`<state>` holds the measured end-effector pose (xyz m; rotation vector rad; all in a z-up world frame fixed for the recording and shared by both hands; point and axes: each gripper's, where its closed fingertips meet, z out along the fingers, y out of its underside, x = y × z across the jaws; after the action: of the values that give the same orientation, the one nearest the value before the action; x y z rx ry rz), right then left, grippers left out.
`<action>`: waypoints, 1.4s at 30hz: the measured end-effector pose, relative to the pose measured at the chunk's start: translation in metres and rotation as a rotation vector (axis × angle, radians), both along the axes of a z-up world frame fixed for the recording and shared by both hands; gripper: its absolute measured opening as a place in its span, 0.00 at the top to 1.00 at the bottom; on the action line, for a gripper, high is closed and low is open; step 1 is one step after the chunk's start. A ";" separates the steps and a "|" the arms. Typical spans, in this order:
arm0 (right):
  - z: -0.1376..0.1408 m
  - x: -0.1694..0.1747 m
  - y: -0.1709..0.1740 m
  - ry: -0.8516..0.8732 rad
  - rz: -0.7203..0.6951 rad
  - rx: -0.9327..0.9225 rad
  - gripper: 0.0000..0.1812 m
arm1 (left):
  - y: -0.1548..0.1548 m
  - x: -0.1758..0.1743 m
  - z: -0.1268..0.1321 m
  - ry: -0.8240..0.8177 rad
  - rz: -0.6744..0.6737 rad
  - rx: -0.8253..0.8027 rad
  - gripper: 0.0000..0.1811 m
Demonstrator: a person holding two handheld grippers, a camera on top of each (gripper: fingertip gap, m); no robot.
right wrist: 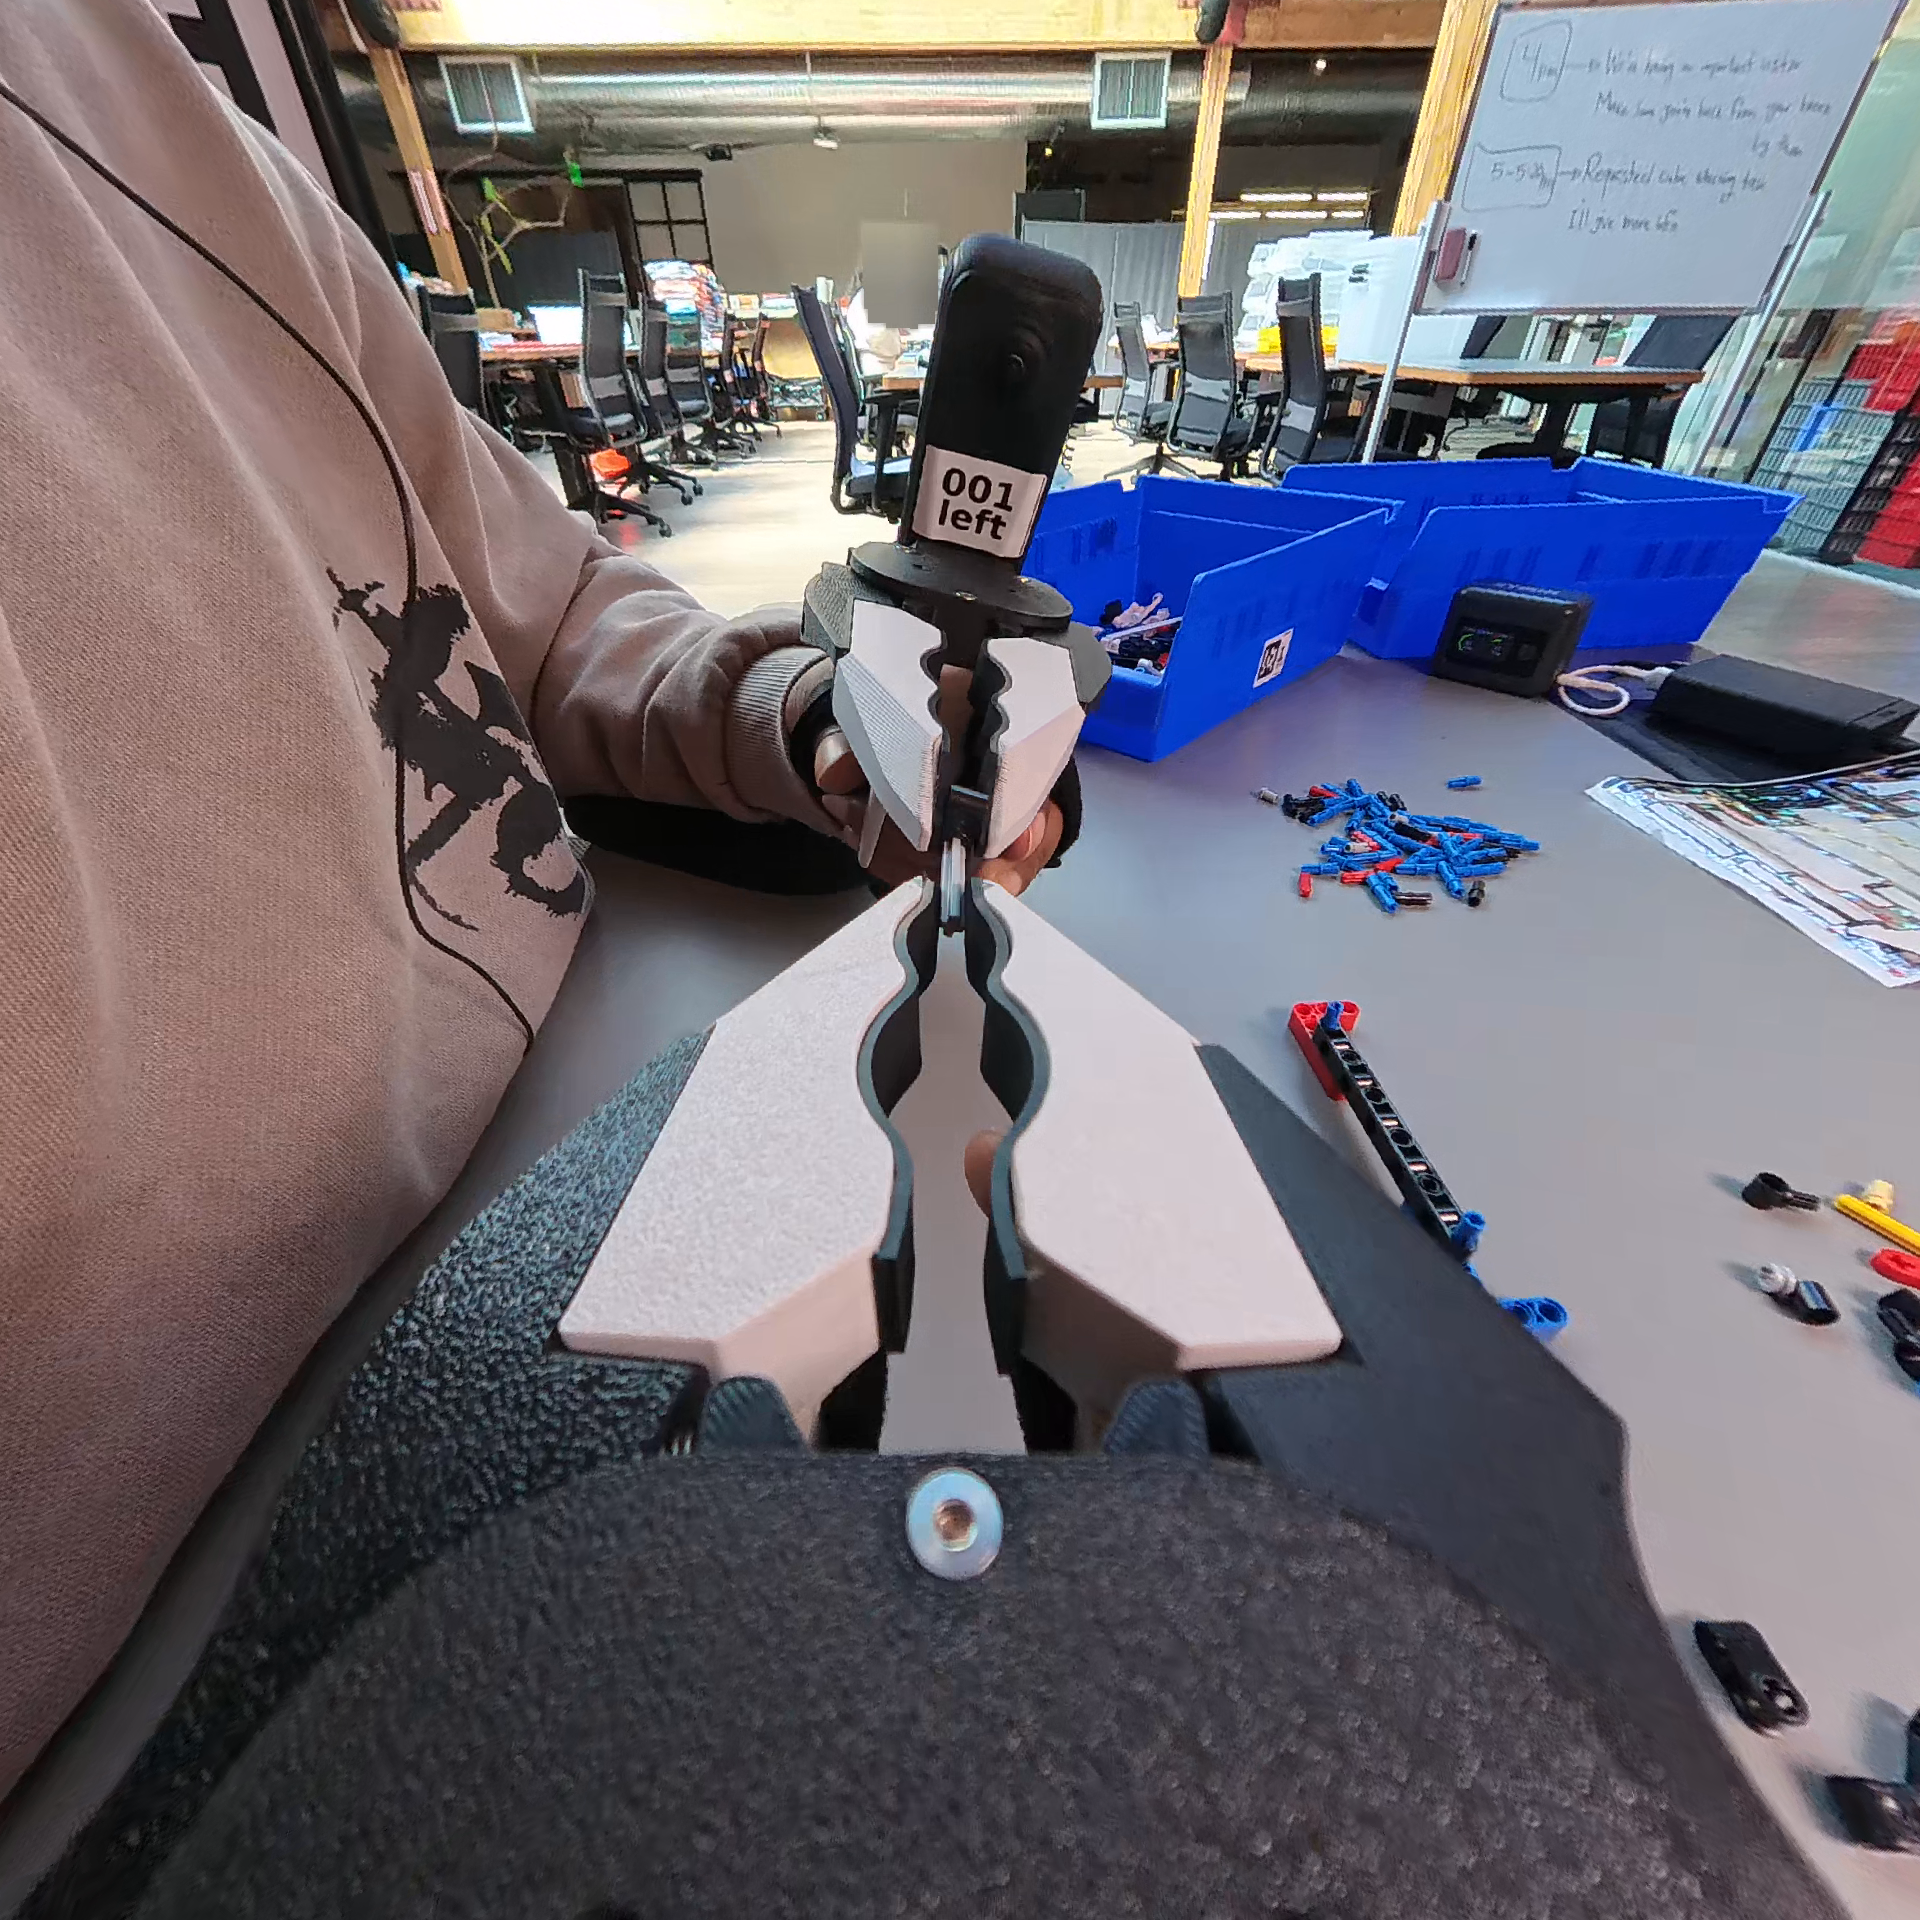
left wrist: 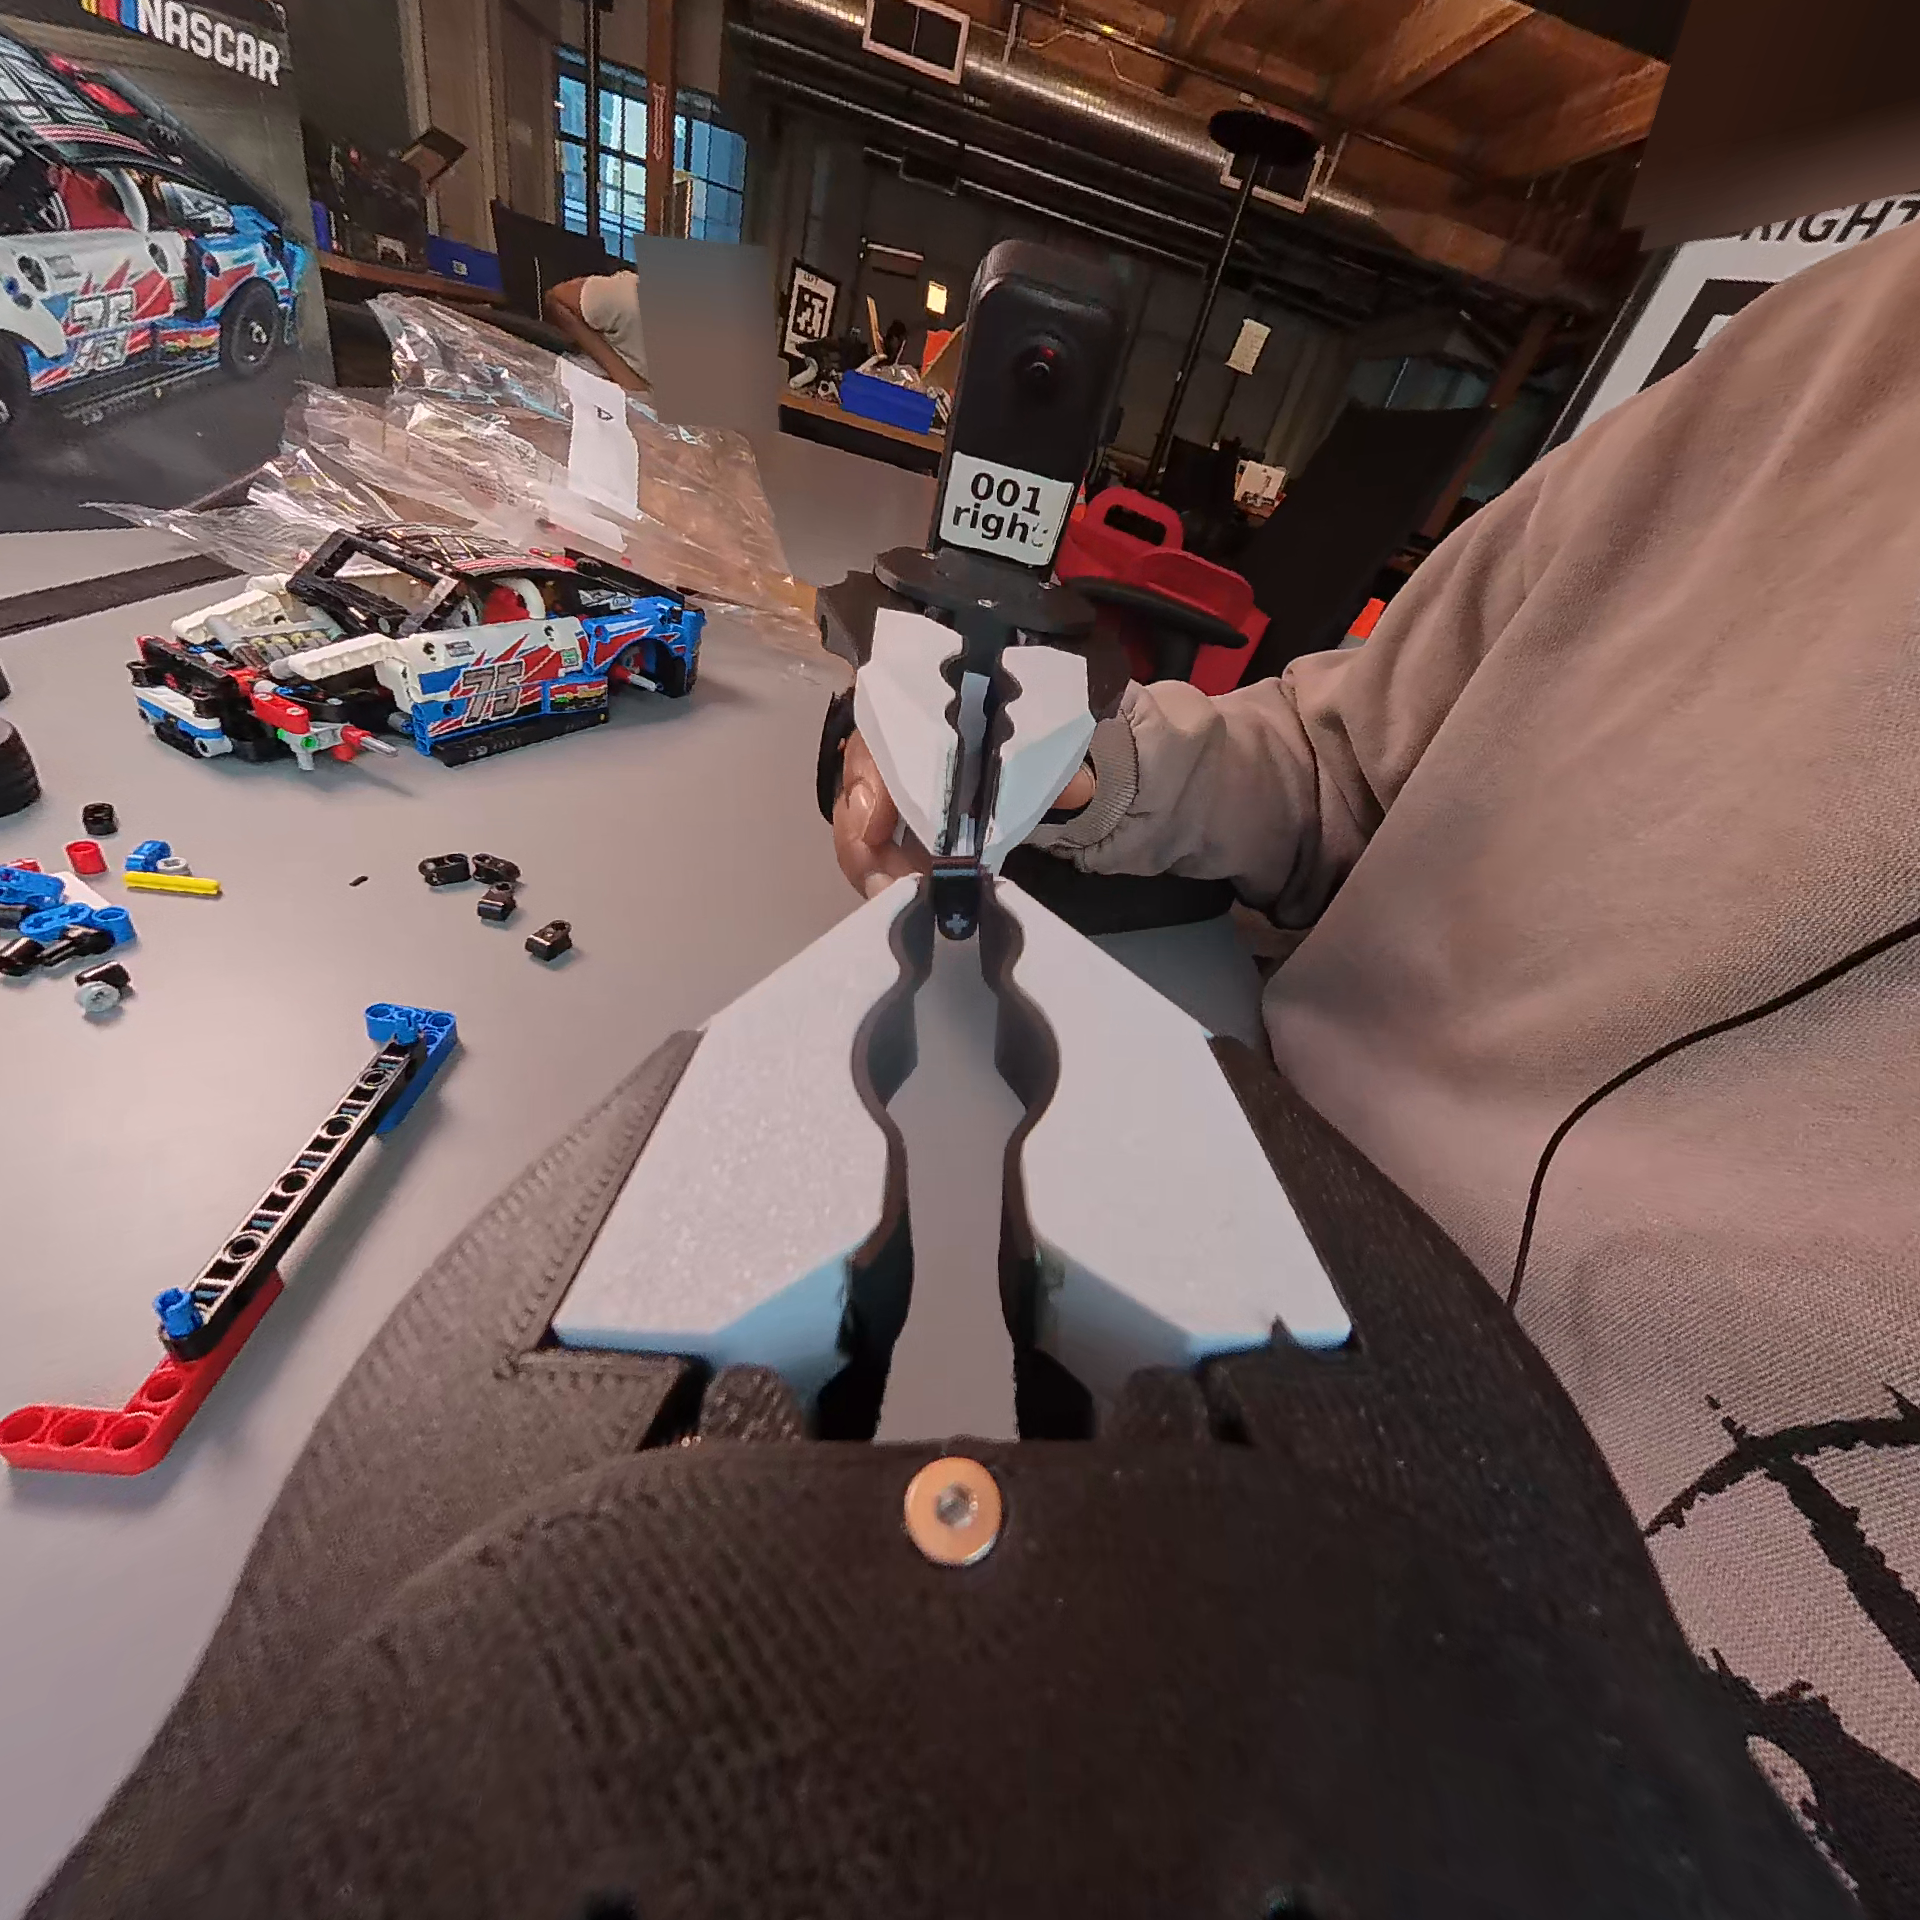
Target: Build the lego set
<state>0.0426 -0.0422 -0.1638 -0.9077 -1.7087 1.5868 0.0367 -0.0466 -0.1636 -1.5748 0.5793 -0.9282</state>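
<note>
My two grippers meet tip to tip above the grey table [left wrist: 623, 935]. My left gripper [left wrist: 958, 896] is shut on a small black connector [left wrist: 957, 916] with a cross hole. My right gripper [right wrist: 948, 896] is shut on a thin light-grey pin [right wrist: 950, 881] whose far end touches the black connector [right wrist: 968, 808]. The right gripper shows opposite in the left wrist view [left wrist: 966, 840], and the left gripper shows opposite in the right wrist view [right wrist: 962, 831]. A partly built race car [left wrist: 416, 644] stands at the far left. A black beam with blue and red angle pieces [left wrist: 301, 1164] lies on the table.
Loose black connectors [left wrist: 488, 883] and small blue, red and yellow parts [left wrist: 73, 904] lie left of the grippers. A pile of blue pins [right wrist: 1403, 847], blue bins [right wrist: 1247, 603] and an instruction booklet [right wrist: 1787, 862] are to the right. Plastic bags [left wrist: 520, 416] and the set's box [left wrist: 135, 208] stand behind the car. Less than 4 cm separates the two grippers' tips. The partly built race car [left wrist: 416, 644] is about equally far from each gripper, around 30 centimetres.
</note>
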 end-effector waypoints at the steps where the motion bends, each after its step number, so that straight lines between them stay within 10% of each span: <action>1: -0.001 0.000 0.000 -0.003 0.001 -0.002 0.98 | 0.000 0.000 -0.001 0.002 -0.004 -0.004 0.97; 19: -0.010 -0.010 0.020 -0.030 -0.076 -0.024 0.99 | 0.012 -0.019 -0.008 0.041 0.051 0.000 0.96; 32: -0.036 0.001 0.161 -0.194 -0.641 0.055 0.82 | 0.033 -0.073 -0.004 -0.088 0.238 -0.036 0.97; 42: -0.075 0.016 0.185 -0.427 -0.702 0.171 0.88 | 0.035 -0.072 -0.010 0.002 0.282 -0.019 0.97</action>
<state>0.0590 0.1426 -0.2388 -1.6144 -1.5012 0.8079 -0.0351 -0.0115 -0.1738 -1.6250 0.3388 -0.7202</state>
